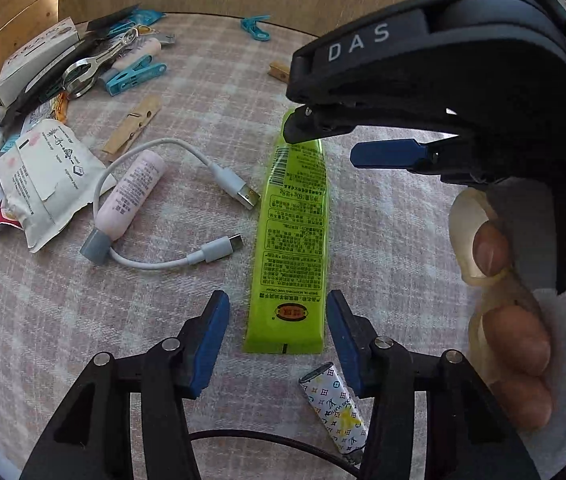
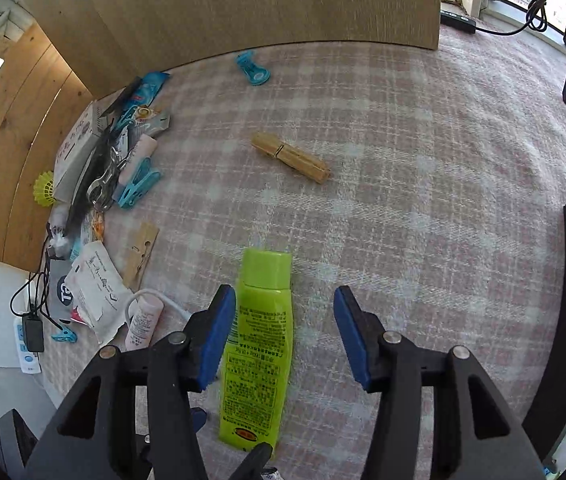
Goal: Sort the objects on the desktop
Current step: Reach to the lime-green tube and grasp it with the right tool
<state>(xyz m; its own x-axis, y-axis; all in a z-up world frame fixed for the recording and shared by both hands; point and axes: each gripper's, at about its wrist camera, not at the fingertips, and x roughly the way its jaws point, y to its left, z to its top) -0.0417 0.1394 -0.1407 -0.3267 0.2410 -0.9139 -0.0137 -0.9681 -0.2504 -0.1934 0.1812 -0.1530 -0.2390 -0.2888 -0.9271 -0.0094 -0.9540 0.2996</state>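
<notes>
A lime-green tube lies flat on the checked cloth. Its crimped end sits between the blue pads of my left gripper, with a narrow gap on each side. My right gripper hangs over the tube's cap end. In the right wrist view the green tube runs up between the right gripper's fingers. It lies close against the left pad and well clear of the other pad. Both grippers are open and point steeply down.
A white USB cable, a pink tube and a patterned small tube lie near the green tube. Wooden pegs and blue clips are scattered around. A pile of packets and tools fills the left. A wooden board stands behind.
</notes>
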